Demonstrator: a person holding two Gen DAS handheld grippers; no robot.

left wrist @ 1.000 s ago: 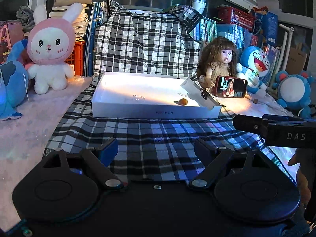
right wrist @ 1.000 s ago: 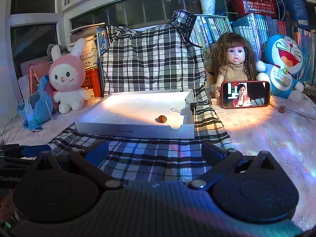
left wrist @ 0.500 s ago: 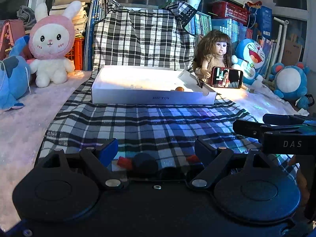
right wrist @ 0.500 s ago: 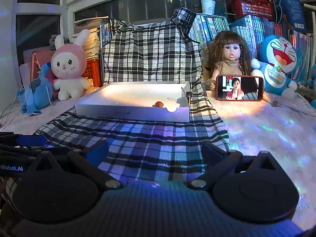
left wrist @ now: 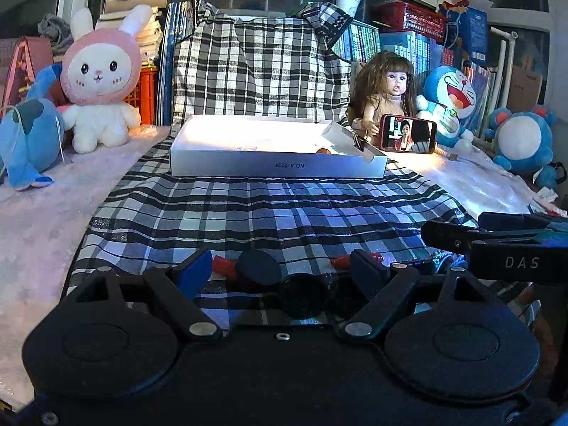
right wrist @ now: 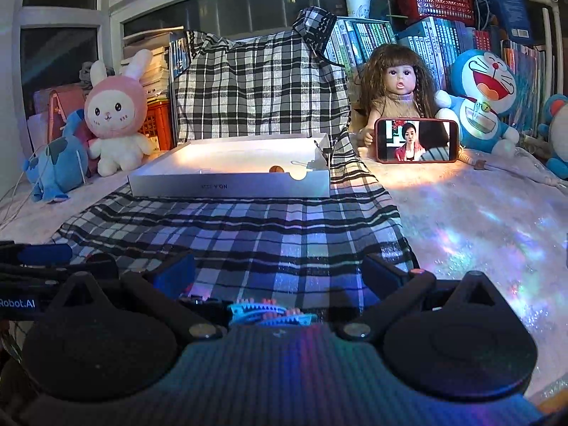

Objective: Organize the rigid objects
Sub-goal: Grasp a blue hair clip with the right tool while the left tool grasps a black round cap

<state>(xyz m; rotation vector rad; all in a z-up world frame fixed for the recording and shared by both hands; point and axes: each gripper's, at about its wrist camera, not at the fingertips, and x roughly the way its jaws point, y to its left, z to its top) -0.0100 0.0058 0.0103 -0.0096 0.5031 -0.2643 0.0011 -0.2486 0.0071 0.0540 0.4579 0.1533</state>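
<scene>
Both hand-held grippers hover low over the checked cloth [left wrist: 269, 209], jaws wide apart and empty. Between the left hand-held gripper [left wrist: 280, 269] fingers lie black round caps [left wrist: 258, 267]; blue toothed hair clips [right wrist: 262, 310] lie near the right hand-held gripper [right wrist: 280, 273]. Beyond sits the white box [left wrist: 277, 168].

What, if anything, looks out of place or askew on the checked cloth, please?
Nothing looks spilled or damaged. The white box sits slightly skewed on the checked cloth, holding only a small brown bead, while a few small items still lie loose at the cloth's near edge: dark round caps and blue toothed clips.
</scene>
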